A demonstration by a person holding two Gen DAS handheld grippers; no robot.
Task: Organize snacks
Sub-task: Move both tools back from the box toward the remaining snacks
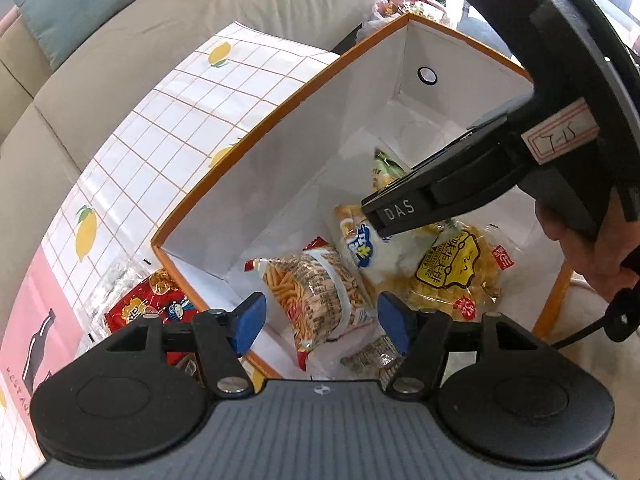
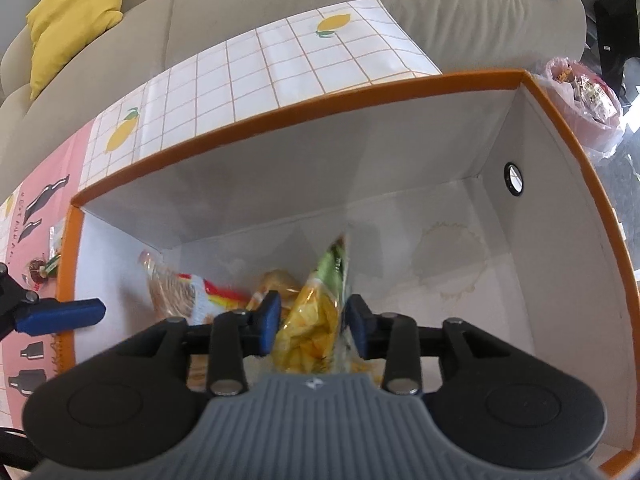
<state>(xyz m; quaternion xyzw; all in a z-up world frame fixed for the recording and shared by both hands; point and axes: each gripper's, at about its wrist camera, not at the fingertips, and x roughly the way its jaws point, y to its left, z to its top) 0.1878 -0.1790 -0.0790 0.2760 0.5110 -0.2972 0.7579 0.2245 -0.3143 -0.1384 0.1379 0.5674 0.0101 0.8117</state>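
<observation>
orange-rimmed box [image 1: 280, 116], white inside, 4 snack packets [image 1: 316, 296] on floor

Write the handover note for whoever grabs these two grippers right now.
Right gripper: shut on a yellow-green snack bag, held inside the orange-rimmed box.
Left gripper: open, holding nothing, at the box's near end above the stick-snack pack.
Done: several packs already lie in the box, including a yellow cracker bag.
Left: release the held bag; a red snack pack sits outside the box on the lemon-print cloth, with small sweets nearby.
</observation>
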